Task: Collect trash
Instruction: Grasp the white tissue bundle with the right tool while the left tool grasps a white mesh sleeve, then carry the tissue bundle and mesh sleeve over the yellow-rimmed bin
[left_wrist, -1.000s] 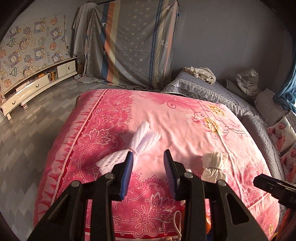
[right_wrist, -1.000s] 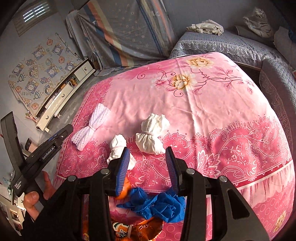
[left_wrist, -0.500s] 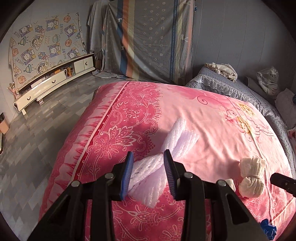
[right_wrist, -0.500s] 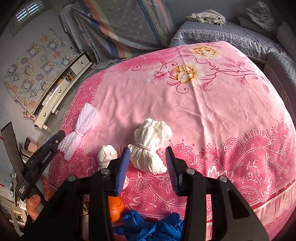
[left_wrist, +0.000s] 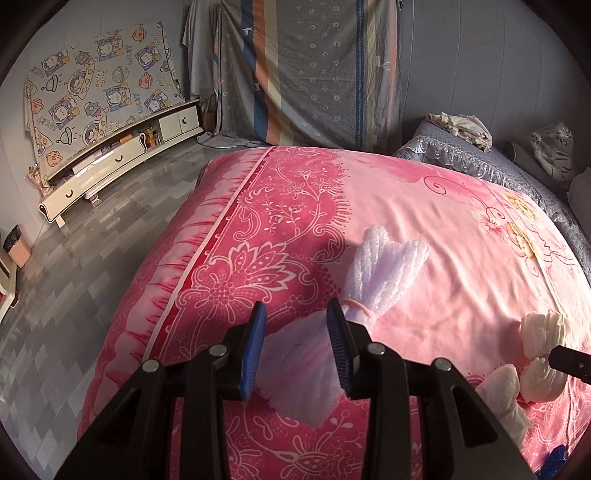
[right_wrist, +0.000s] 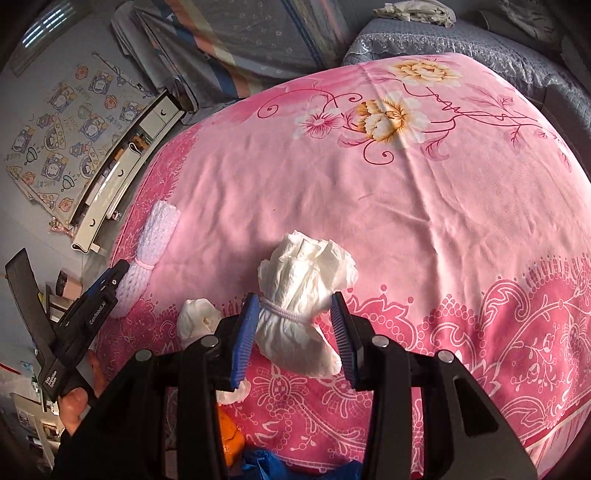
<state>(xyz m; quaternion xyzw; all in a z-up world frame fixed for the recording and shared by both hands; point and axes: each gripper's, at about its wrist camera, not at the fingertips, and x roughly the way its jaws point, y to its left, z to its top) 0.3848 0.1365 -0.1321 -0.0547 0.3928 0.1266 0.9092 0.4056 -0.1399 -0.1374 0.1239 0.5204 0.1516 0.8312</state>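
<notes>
A white foam-net bundle tied at its waist lies on the pink bedspread. My left gripper is open with the bundle's near end between its blue pads. It also shows in the right wrist view. My right gripper is open around a tied white paper bundle. A smaller white wad lies just left of it.
Blue crumpled material and an orange item lie at the bed's near edge. A low white cabinet stands by the left wall across the grey floor. A grey sofa is behind the bed.
Both grippers moved forward and down. The foam-net bundle now sits between the left pads, and the paper bundle between the right pads. Both stay open.
</notes>
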